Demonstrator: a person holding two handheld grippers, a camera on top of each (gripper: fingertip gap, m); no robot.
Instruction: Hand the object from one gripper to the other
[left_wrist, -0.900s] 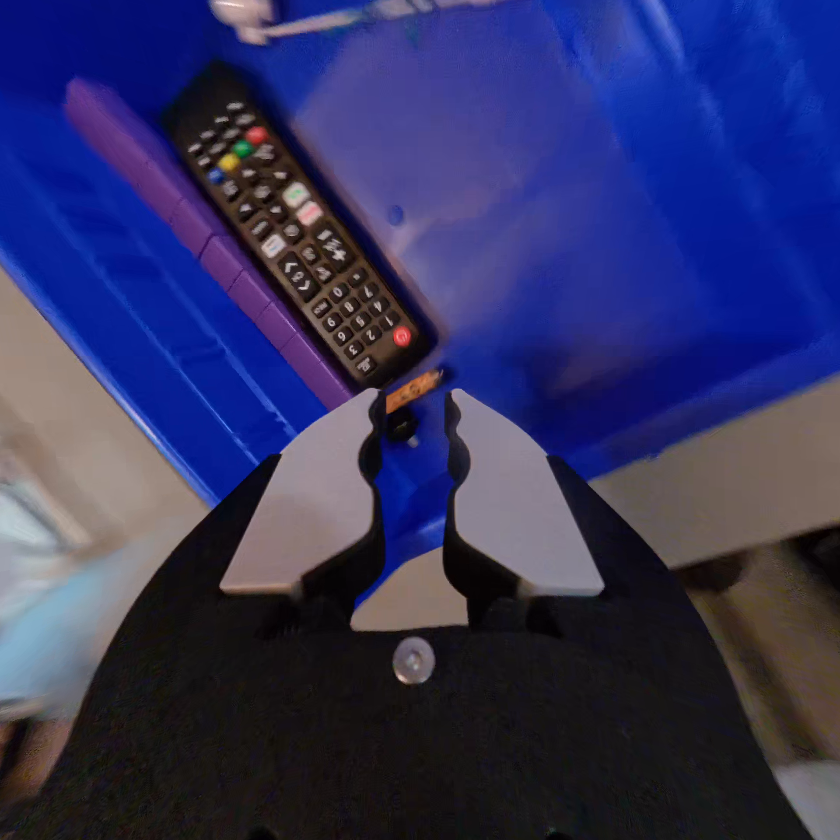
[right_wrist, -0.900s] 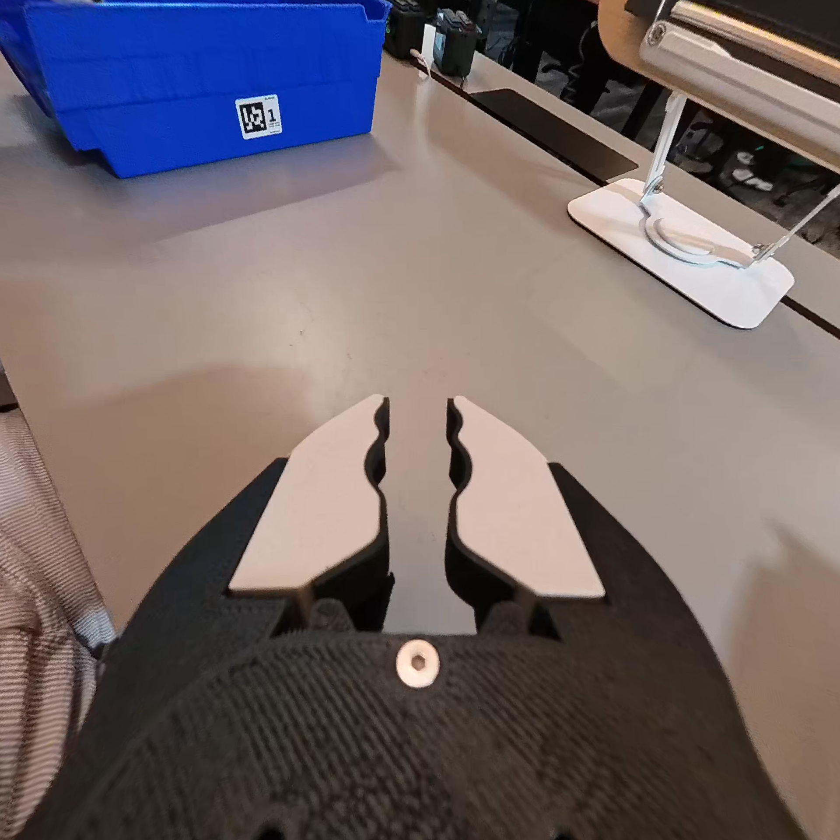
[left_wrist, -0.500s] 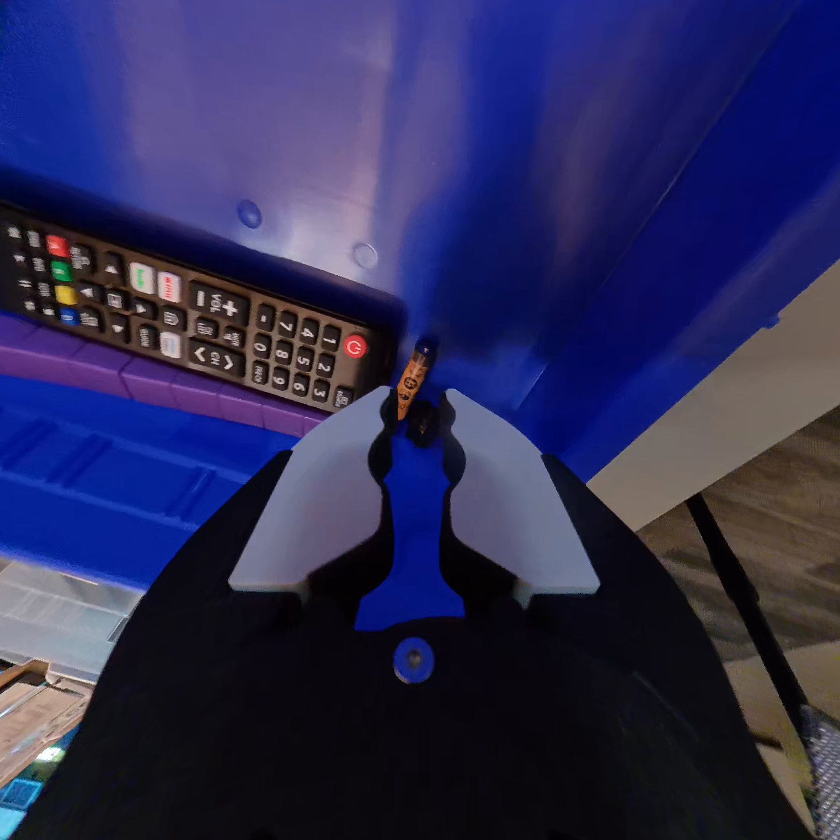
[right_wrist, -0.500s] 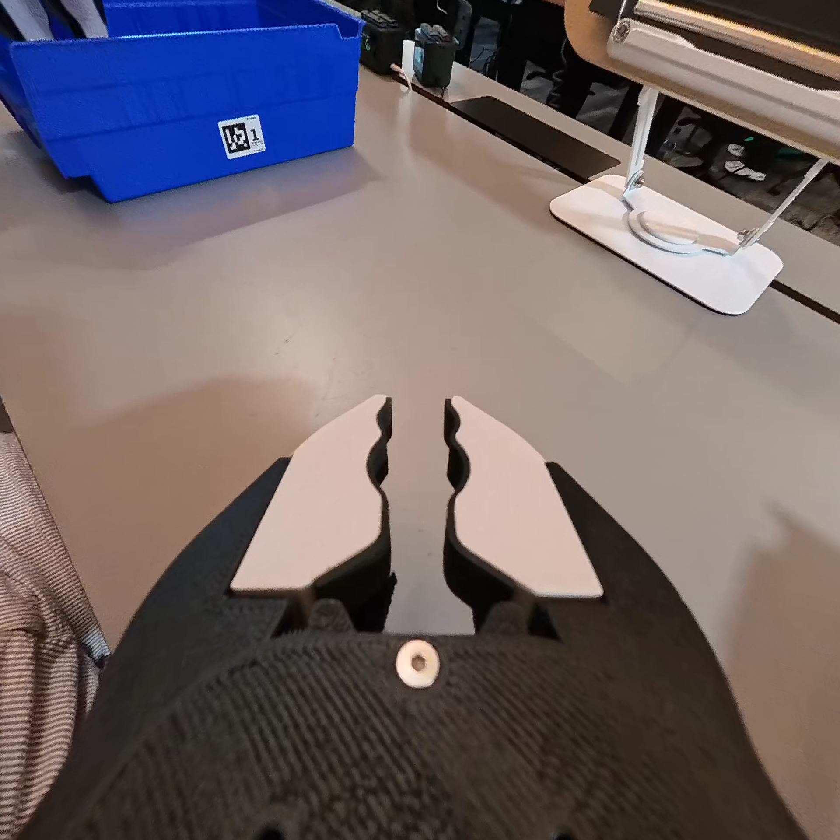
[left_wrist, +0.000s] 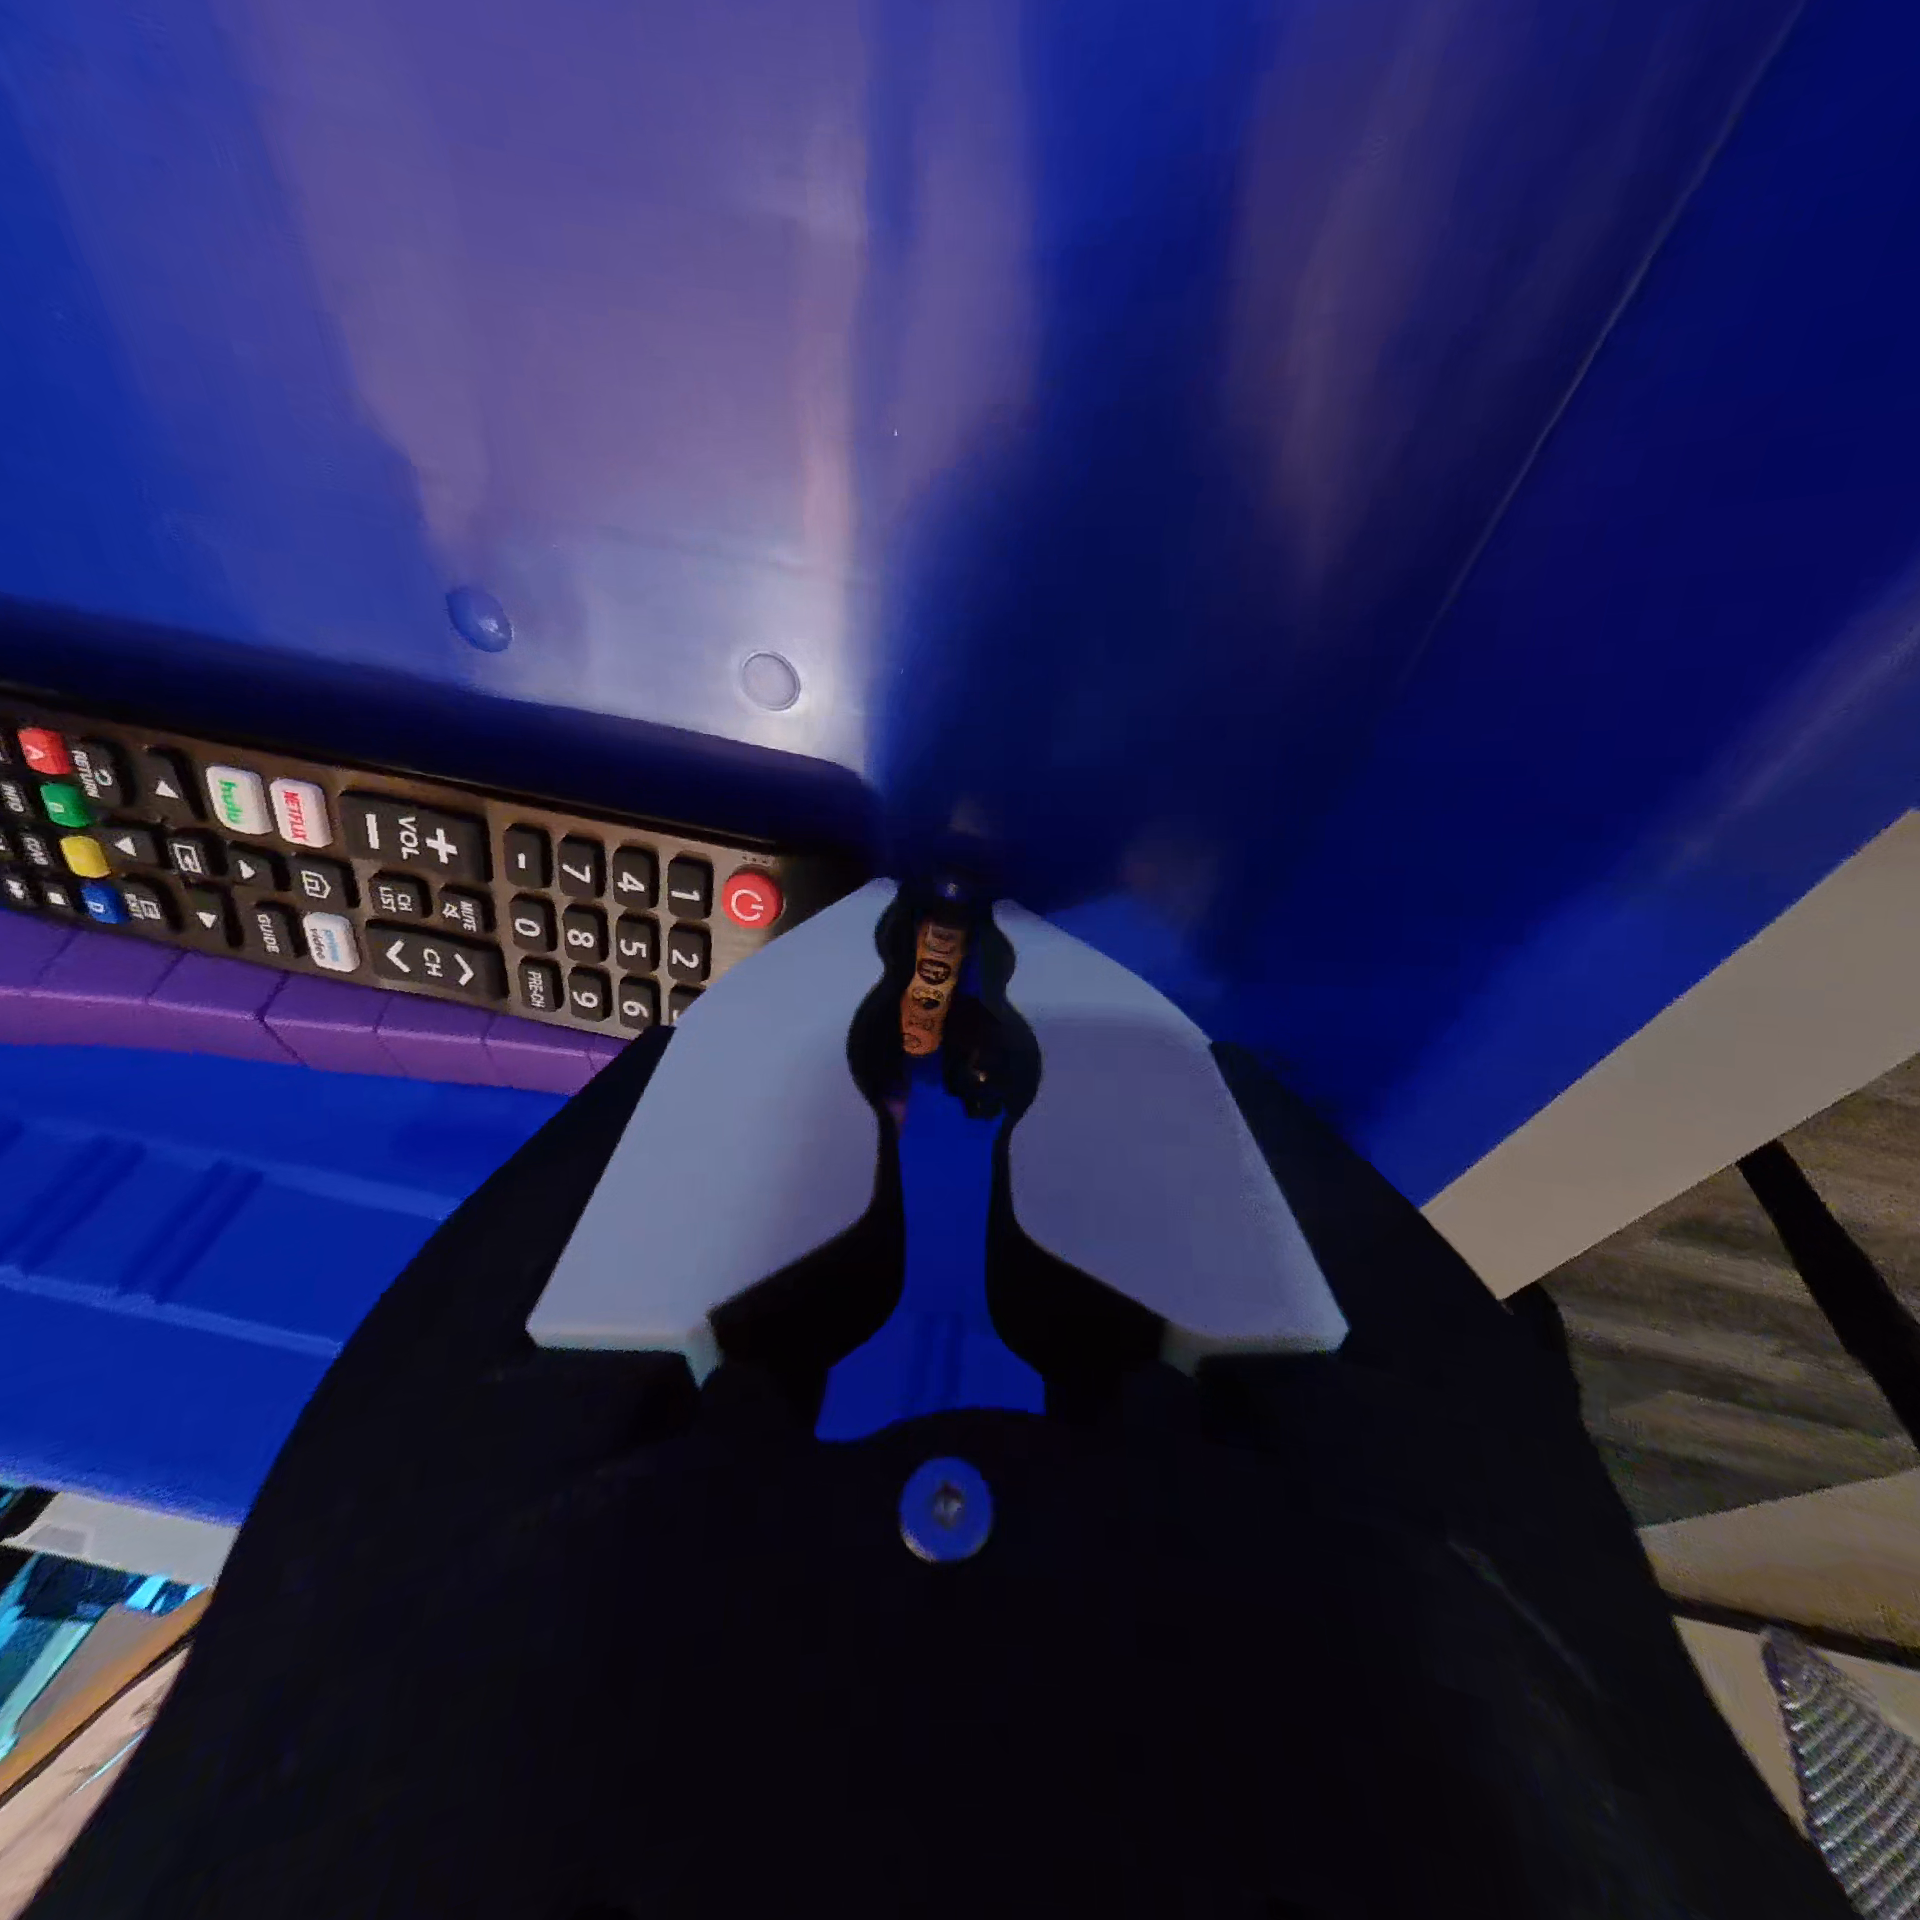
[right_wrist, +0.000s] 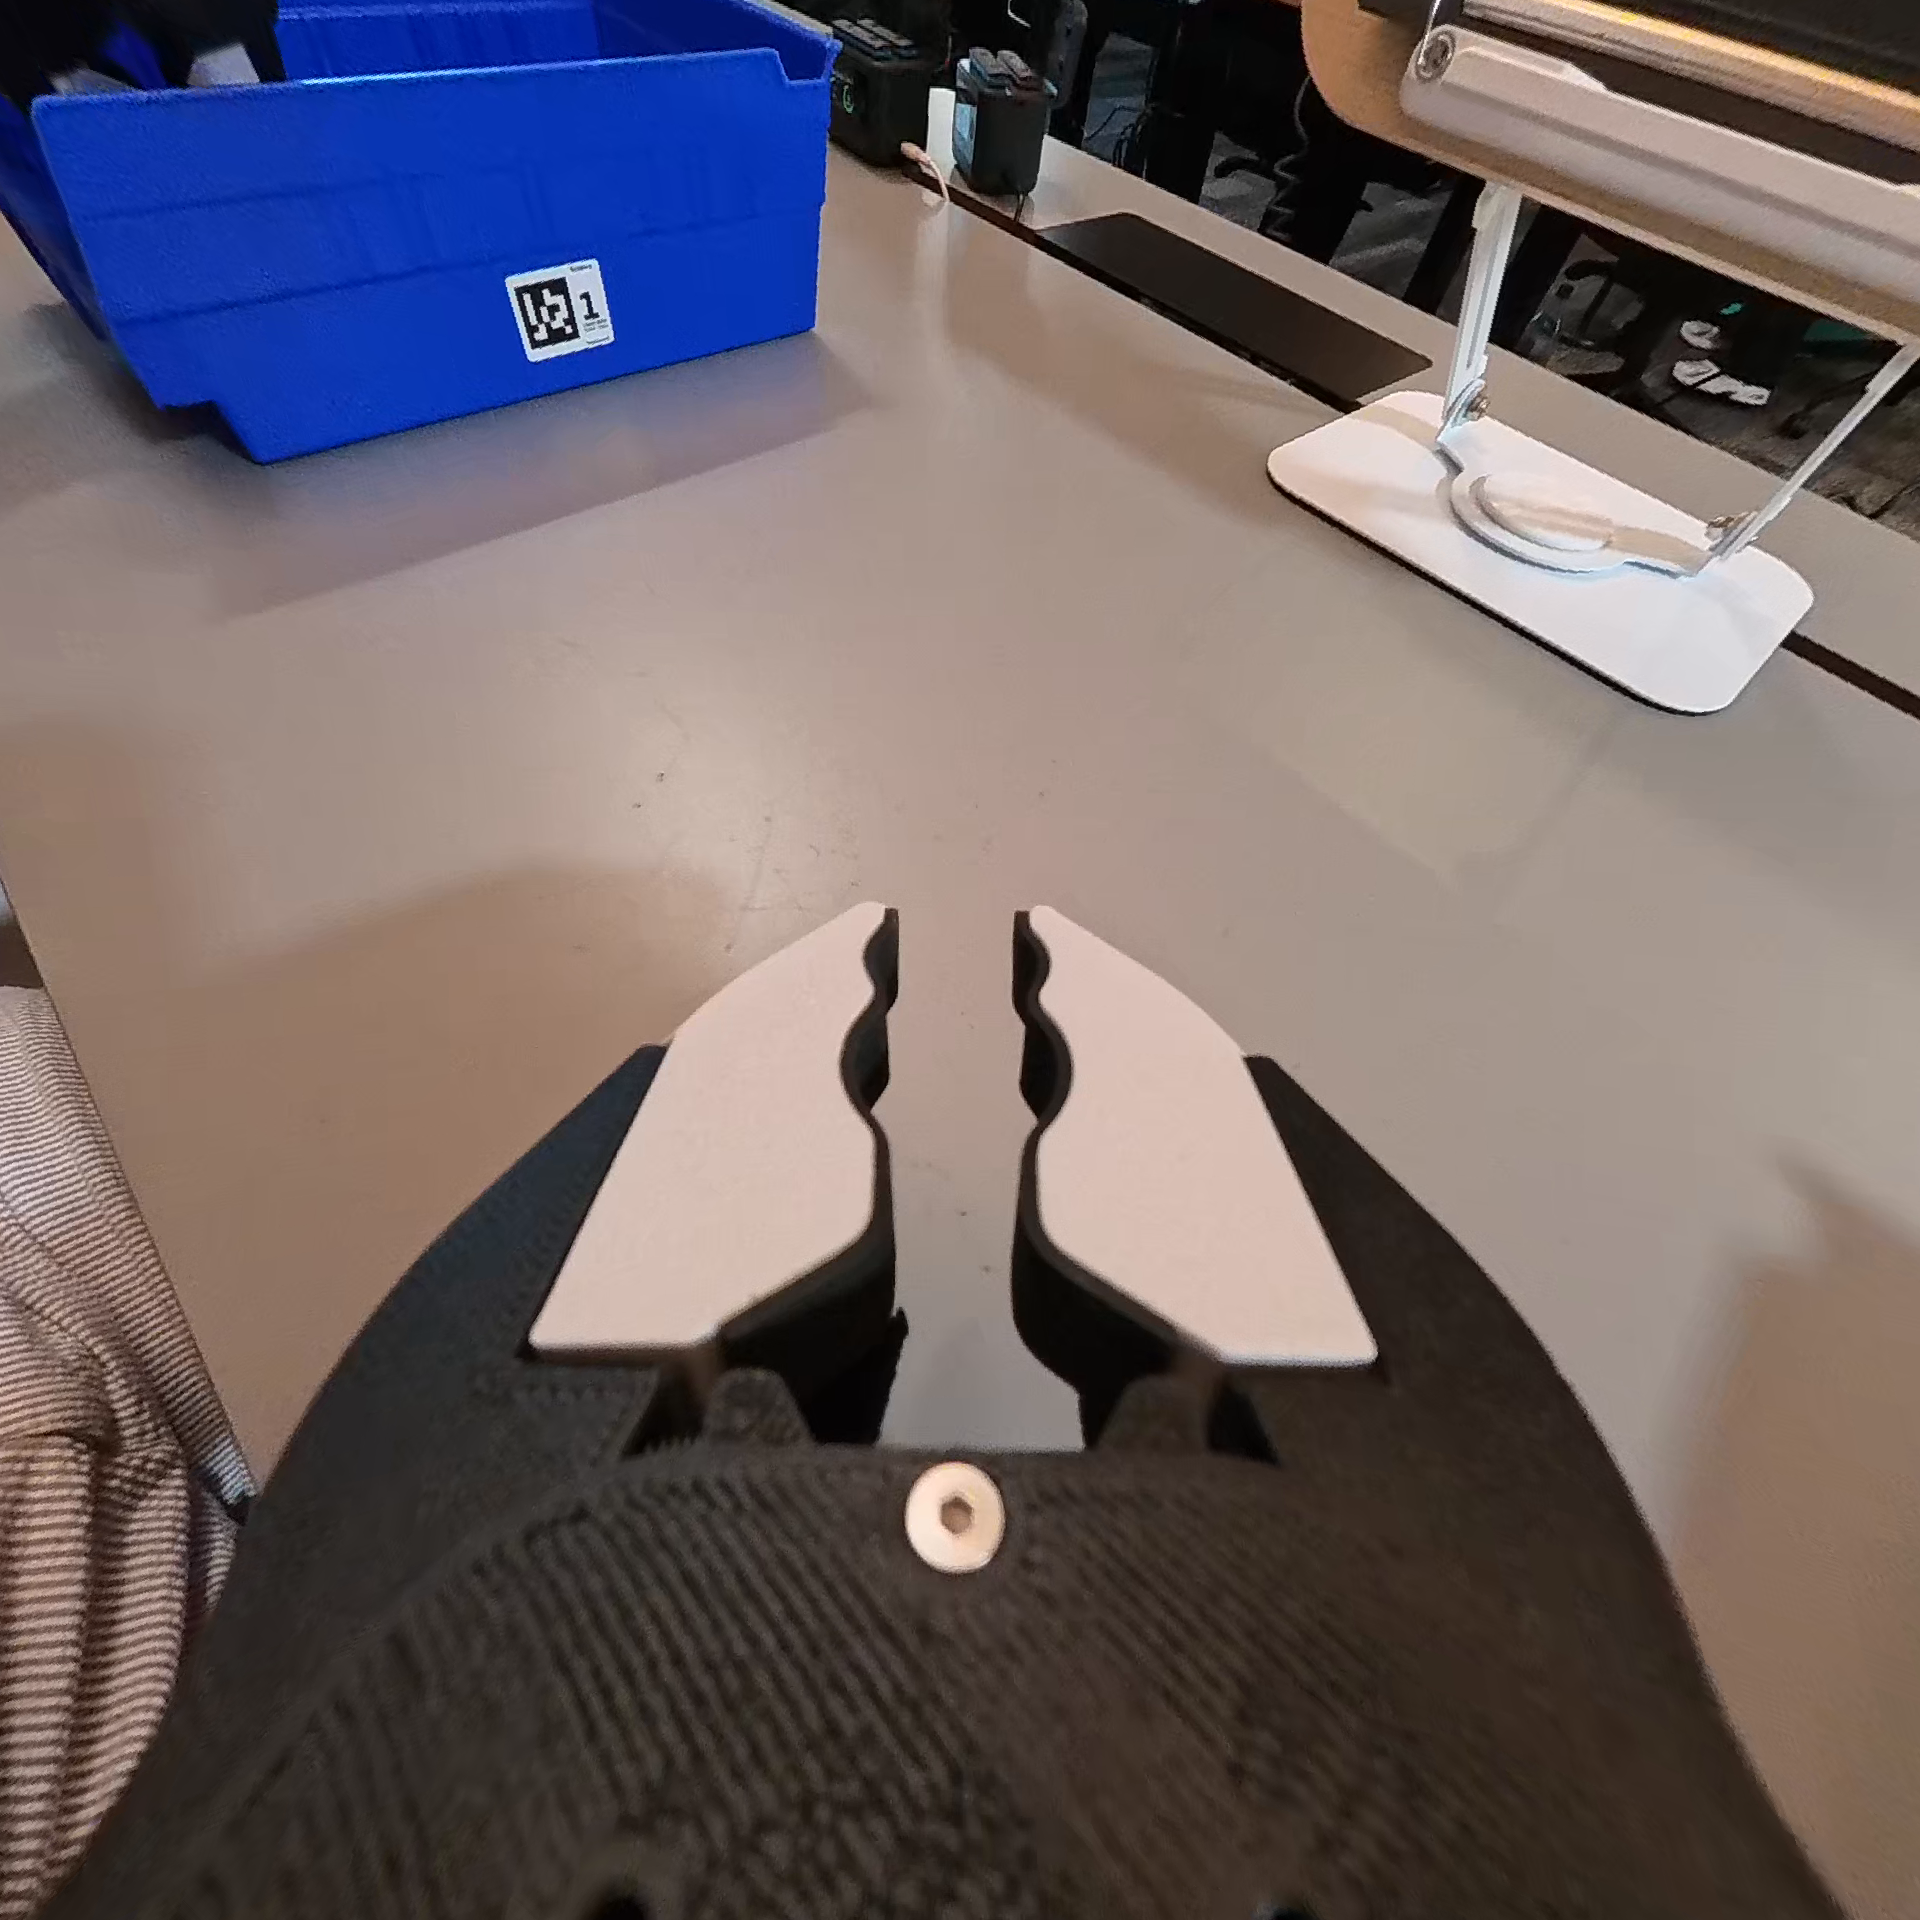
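Observation:
A small orange-brown stick-like object (left_wrist: 932, 987) with a dark tip lies on the floor of the blue bin (left_wrist: 623, 312) near a corner. My left gripper (left_wrist: 945, 909) is down inside the bin. Its fingers stand on either side of the object with a narrow gap left, so the object is not clamped. My right gripper (right_wrist: 956, 920) is open and empty, hovering over the grey table (right_wrist: 935, 623). The blue bin also shows in the right wrist view (right_wrist: 416, 208) at the far left, with a white tag on its wall.
A black remote control (left_wrist: 416, 883) lies in the bin just left of the left fingers, with a row of purple blocks (left_wrist: 208, 1013) beside it. A white stand base (right_wrist: 1538, 540) sits at the table's right. A striped sleeve (right_wrist: 83, 1351) is at the near left. The gap from one gripper's tips to the other's is roughly 50 centimeters.
My left gripper has swung round and pushed down into the bin, so the small object now sits between its fingers. The right gripper has drifted slightly; the bin looks nearer.

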